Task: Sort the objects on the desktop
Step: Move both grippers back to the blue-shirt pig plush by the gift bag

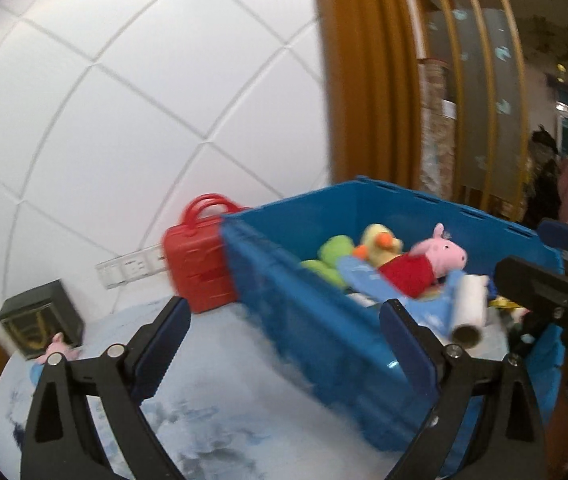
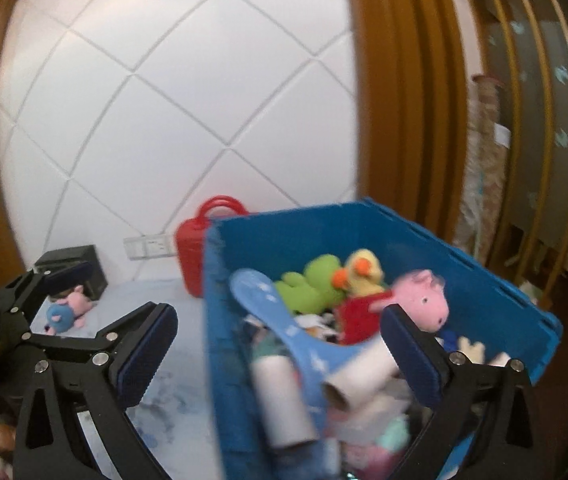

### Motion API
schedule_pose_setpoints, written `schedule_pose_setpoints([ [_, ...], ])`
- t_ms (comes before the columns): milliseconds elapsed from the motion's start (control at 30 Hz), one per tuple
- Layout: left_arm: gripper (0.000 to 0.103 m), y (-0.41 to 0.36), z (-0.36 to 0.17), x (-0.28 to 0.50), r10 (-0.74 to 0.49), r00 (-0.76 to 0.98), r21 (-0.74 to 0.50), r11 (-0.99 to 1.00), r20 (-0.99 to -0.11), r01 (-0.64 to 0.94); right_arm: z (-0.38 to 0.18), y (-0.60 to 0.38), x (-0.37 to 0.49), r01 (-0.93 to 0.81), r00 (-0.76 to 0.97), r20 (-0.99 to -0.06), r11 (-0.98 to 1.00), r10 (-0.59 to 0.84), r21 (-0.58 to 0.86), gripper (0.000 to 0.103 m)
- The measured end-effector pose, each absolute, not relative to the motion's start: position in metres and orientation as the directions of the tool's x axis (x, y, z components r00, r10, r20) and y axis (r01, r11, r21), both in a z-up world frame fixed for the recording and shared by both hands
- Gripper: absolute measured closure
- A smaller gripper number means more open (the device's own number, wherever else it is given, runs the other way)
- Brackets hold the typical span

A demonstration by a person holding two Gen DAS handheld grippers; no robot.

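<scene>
Reading from the left edge, a small blue-bodied pig plush (image 2: 64,312) lies alone on the bench (image 2: 188,364) in front of a dark box (image 2: 84,270), and it looks like the one soft toy not yet sorted; a red toy suitcase (image 1: 198,270) stands further along, tight against the blue crate (image 2: 463,252). The left hand-held gripper (image 1: 284,344) has its jaws spread with nothing between the pads, framing bare bench and the crate's near wall. A careless reach from here could knock that wall or topple the suitcase, because both stand so near its line. The right hand-held gripper (image 2: 280,352) is likewise spread wide and pinching nothing, hanging over the crate. There a blue scoop (image 2: 284,320), cardboard tubes (image 2: 357,380), a green plush (image 2: 315,284), a yellow duck (image 2: 363,274) and a pink pig plush in a red dress (image 2: 419,300) lie heaped together. The pile looks loose, so its right pad, close by the pig's head, could snag a toy and drag it out. Both views are smeared, so a hasty grasp on the small plush could easily miss.
</scene>
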State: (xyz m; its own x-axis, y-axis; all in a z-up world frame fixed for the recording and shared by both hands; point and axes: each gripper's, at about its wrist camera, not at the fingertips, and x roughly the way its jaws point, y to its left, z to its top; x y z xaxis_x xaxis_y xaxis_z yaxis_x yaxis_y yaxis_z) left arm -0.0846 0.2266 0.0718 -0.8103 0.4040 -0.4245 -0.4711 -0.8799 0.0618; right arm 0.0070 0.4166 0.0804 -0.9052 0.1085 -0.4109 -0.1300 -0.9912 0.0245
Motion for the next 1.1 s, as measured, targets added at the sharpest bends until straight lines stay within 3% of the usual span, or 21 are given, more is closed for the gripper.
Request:
schedule_pose_setpoints([
  [233,0.003,0.132,0.050,-0.109,0.276,-0.844,0.028,-0.946,-0.459,-0.324,0.076,0.332,-0.030,0.009,-0.908,-0.419,-1.000,-0.008,-0.002,0.000],
  [667,0.003,-0.057,-0.029,-0.192,-0.036,-0.794,0.001,-0.999,-0.607,0.045,-0.004,0.166,-0.179,0.296,-0.761,-0.585,-0.952,-0.282,0.075,0.000],
  [1100,0.003,-0.204,-0.164,-0.329,-0.181,-0.639,-0.073,-0.933,-0.748,0.351,-0.123,0.018,-0.345,0.484,-0.564,-0.721,-0.869,-0.403,0.107,0.000],
])
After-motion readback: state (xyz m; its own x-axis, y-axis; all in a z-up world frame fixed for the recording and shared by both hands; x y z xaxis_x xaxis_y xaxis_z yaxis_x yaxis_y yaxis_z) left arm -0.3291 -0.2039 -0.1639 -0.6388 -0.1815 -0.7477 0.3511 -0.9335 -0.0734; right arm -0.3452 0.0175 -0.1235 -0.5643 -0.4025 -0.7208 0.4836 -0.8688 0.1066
